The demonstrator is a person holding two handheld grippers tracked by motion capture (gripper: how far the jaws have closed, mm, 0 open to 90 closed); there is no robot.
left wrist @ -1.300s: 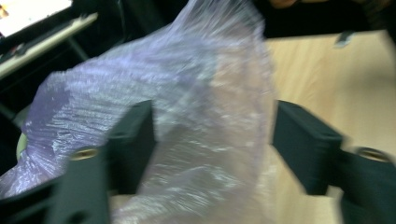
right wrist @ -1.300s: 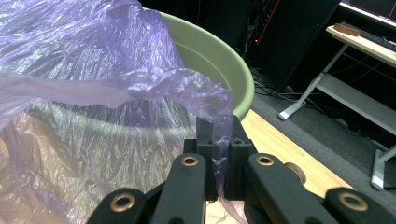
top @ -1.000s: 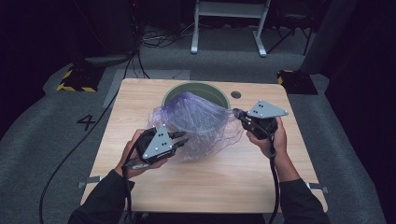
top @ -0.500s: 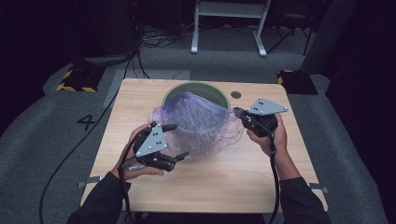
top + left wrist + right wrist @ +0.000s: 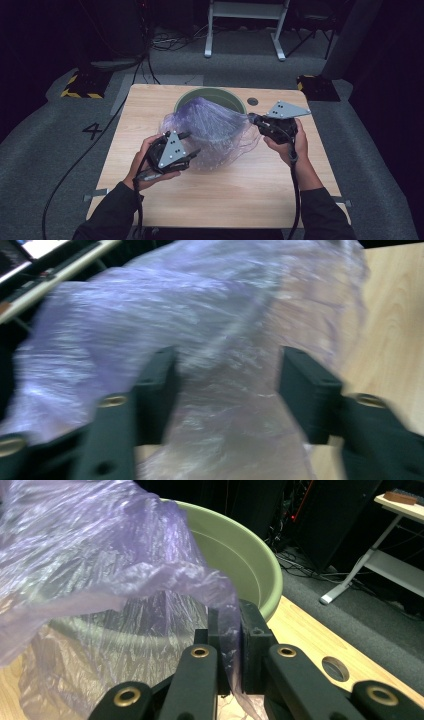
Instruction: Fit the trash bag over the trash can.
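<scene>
Two grippers on one purple plastic bag [image 5: 212,131], which is stretched over the table [image 5: 150,105] in front of the green basin [image 5: 220,95]. High view: right gripper [image 5: 251,118] pinches the bag's far right corner, and the film fans out from it toward the person's left. Left gripper [image 5: 189,146] sits at the bag's near-left edge, jaws pointing right into the film, so it is the nearer hand for the next grab. The bag's long axis runs roughly gripper to gripper across the table.

Left gripper view: left gripper [image 5: 225,385] has its jaws apart and has just been closing, with crumpled bag [image 5: 200,320] film between and beyond them; pads not yet pressing it. Blurred.

Right gripper view: right gripper [image 5: 235,630] is clamped on a gathered fold of the bag [image 5: 100,555]. The basin [image 5: 240,550] rim lies just behind the jaws, with the bag draped off to the left.
</scene>
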